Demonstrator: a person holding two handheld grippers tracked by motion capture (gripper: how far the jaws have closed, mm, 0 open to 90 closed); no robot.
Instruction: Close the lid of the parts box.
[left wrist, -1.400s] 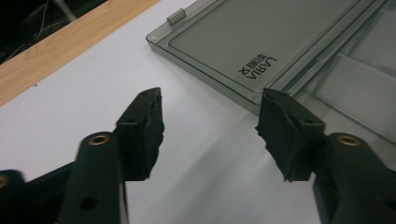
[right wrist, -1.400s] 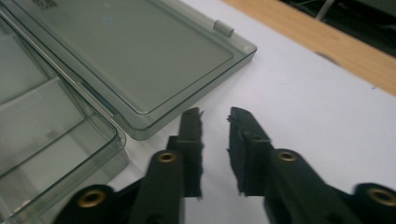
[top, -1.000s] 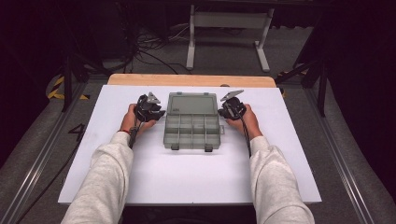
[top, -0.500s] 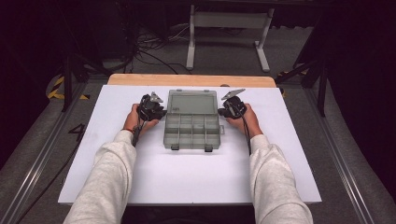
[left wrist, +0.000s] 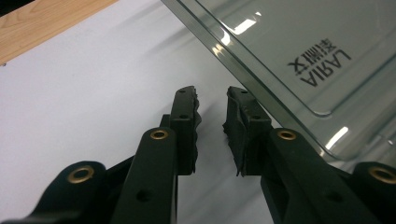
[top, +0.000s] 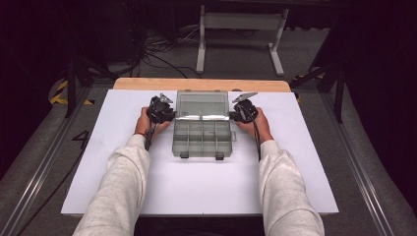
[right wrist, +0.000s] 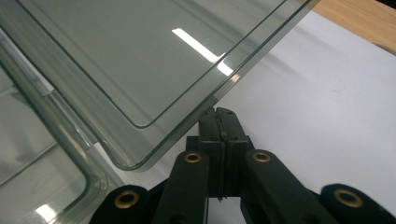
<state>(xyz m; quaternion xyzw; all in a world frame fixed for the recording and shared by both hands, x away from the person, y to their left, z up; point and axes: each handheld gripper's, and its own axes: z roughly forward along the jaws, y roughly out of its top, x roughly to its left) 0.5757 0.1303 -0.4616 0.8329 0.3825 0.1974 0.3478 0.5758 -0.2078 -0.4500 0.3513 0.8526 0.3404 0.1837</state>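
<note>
A clear plastic compartment box (top: 202, 138) lies open in the middle of the white board, its lid (top: 201, 103) tilted back. My left gripper (top: 169, 114) is at the hinge's left end. In the left gripper view the gripper (left wrist: 211, 100) shows a narrow gap with nothing in it. Its jaws have just been closing a little, and the lid (left wrist: 289, 42), printed LARIA, hangs just right of them. My right gripper (top: 235, 116) is at the hinge's right end. It is shut (right wrist: 218, 114), with its tips just under the lid's rim (right wrist: 140, 56). Contact cannot be told.
The white board (top: 98, 162) lies on a wooden table (top: 147, 83) whose far edge shows behind the box. The box's two latches (top: 184, 155) face the person. Metal rails (top: 39, 162) run along both sides, and a stand's legs (top: 200, 49) and cables are on the floor beyond.
</note>
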